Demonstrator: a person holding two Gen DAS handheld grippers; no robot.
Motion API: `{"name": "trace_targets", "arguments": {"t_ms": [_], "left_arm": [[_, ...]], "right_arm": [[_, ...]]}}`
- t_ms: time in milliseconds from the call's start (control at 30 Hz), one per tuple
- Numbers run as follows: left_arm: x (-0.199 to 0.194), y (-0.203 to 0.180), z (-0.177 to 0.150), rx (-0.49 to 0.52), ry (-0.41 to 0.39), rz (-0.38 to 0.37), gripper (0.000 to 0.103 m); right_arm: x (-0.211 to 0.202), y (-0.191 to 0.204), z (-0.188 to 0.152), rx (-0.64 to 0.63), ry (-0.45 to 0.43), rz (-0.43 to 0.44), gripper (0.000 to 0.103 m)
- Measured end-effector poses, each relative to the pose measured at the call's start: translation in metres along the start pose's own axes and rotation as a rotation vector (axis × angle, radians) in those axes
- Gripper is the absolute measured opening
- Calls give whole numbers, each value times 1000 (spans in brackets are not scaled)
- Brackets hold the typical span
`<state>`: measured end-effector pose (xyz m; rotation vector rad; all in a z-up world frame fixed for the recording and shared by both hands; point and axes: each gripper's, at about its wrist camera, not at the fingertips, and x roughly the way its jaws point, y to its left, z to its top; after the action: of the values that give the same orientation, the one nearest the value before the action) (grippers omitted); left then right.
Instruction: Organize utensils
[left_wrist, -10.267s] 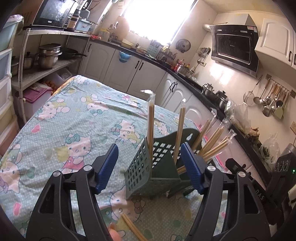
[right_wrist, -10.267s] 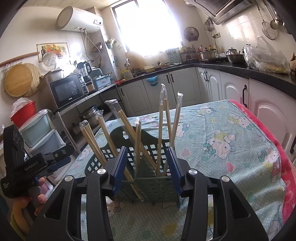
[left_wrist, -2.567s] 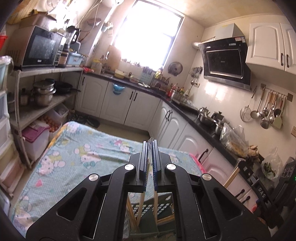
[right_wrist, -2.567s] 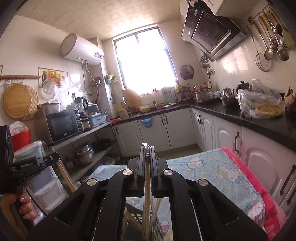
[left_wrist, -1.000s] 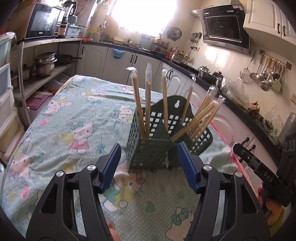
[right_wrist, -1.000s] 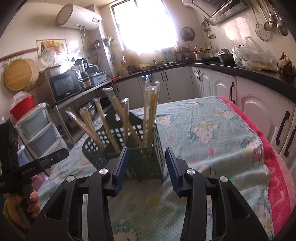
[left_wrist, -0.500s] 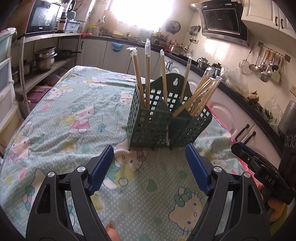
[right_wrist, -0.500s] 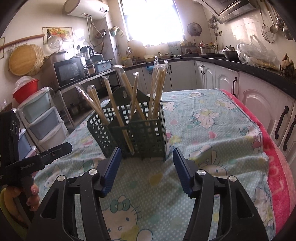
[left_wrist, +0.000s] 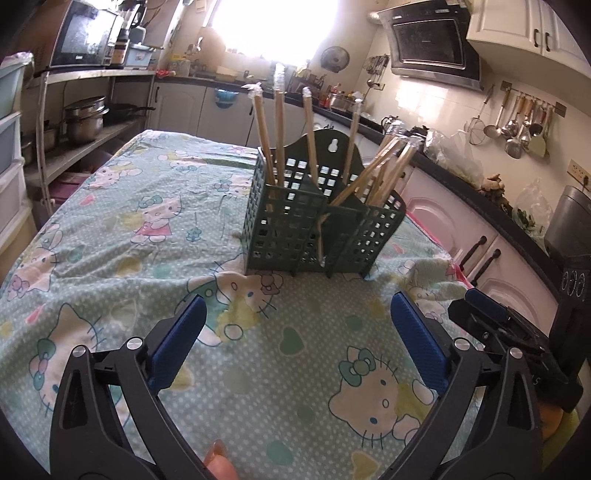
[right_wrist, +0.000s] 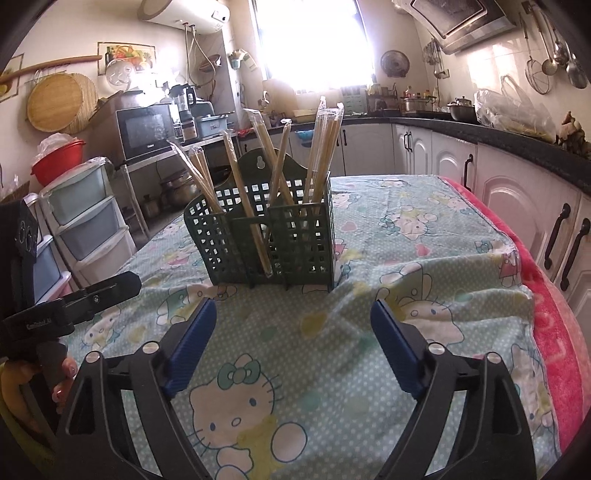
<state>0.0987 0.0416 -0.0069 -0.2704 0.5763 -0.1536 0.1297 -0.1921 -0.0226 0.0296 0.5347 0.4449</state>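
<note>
left gripper (left_wrist: 297, 334): just opened wide, empty | right gripper (right_wrist: 293, 330): just opened wide, empty

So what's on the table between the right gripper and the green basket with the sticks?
Nothing but bare cartoon-cat tablecloth between the right gripper and the green basket, seen in the right wrist view.

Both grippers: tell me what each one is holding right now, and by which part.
Nothing. The left gripper and right gripper have just been opening, nothing between their jaws; the wrapped chopsticks stand in the green basket.
</note>
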Motion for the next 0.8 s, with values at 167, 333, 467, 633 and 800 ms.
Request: {"name": "trace_targets", "arguments": {"t_ms": [167, 333, 467, 633, 800], "left_arm": [[-6, -7, -8, 27, -28, 2, 92], [-11, -13, -16, 50, -58, 13, 92], [-14, -16, -23, 67, -81, 11, 92], [-15, -23, -29, 105, -113, 37, 92], [-15, -25, -32, 114, -136, 37, 92]], "right_arm": [[-7, 4, -11, -31, -23, -16, 90], [-16, 5, -19, -34, -71, -35, 95], [-23, 2, -23, -29, -119, -55, 96], [-28, -3, -25, -12, -151, -85, 96], [-29, -2, -31, -30, -163, -95, 96]]}}
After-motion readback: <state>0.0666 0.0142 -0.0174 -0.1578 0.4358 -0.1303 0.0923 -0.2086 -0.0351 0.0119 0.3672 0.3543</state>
